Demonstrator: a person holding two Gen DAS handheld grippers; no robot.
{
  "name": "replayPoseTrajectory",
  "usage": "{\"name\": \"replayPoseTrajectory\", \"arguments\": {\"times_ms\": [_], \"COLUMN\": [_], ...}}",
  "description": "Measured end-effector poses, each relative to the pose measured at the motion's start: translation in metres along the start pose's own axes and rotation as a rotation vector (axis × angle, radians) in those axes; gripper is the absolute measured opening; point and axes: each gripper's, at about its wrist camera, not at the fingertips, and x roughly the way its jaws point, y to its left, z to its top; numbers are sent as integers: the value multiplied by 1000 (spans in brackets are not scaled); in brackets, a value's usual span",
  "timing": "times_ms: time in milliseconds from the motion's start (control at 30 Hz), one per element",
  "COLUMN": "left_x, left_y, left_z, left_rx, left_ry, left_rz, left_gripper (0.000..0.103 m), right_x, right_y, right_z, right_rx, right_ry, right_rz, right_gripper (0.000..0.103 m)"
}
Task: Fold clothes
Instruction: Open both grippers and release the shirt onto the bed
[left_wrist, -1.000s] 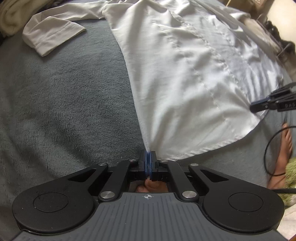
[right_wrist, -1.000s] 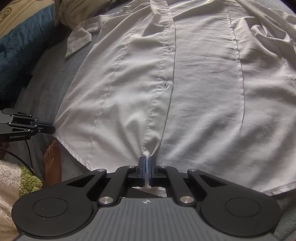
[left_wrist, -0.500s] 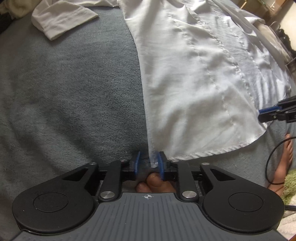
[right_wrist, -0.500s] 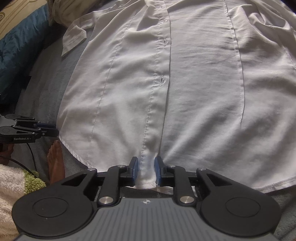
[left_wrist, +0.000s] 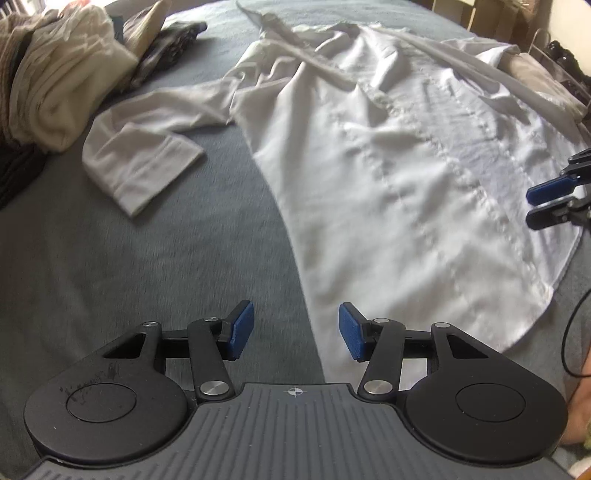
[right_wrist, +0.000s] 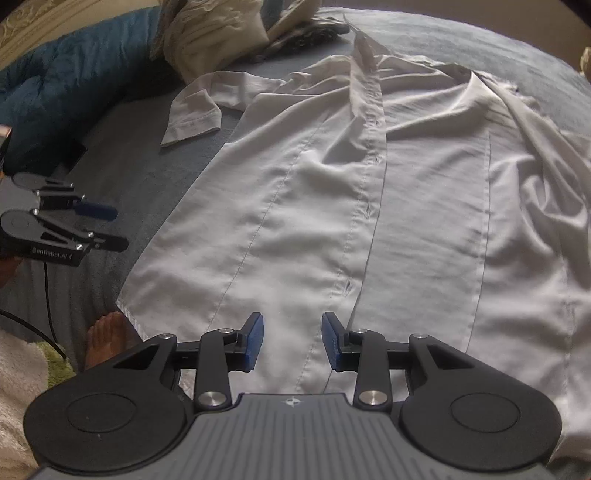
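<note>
Left tongs (left_wrist: 296, 329) and right tongs (right_wrist: 292, 340) are opening, empty, above the shirt (right_wrist: 369, 221) spread on the bed (left_wrist: 129, 258).

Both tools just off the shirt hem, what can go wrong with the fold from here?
1. The white shirt is still rumpled along its far side and collar; folding now would likely lock those wrinkles in.
2. The sleeve lies doubled on the grey blanket, so a side fold may trap it crooked.
3. Left tool and right tool are opening with nothing between the pads; a regrasp could pinch blanket along with the hem.
</note>
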Motion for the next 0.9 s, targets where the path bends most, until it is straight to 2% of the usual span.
{"name": "replayPoseTrajectory", "arguments": {"times_ms": [167,333,533,667,767,900], "left_x": [21,46,71,69,65,75], "left_y": [5,8,23,40,56,71], "left_z": [42,82,113,128,142,171], "left_rx": [-38,-96,-189,-230,-257,-252], "left_ry": [-30,-62,-67,-112,-159,-191], "left_rz": [-14,-9,-23,-26,-18,-12], "left_gripper": [51,51,51,51,51,51], "right_x": [9,31,69,87,78,56], "right_y": [5,11,-2,-16,-23,-37], "right_z": [32,56,52,42,55,94], "right_rx": [-99,-165,-129,-84,-57,-22], "right_ry": [-11,23,106,169,180,123], "right_rz": [-15,-12,-3,14,44,60], "right_gripper": [35,35,35,35,35,36]}}
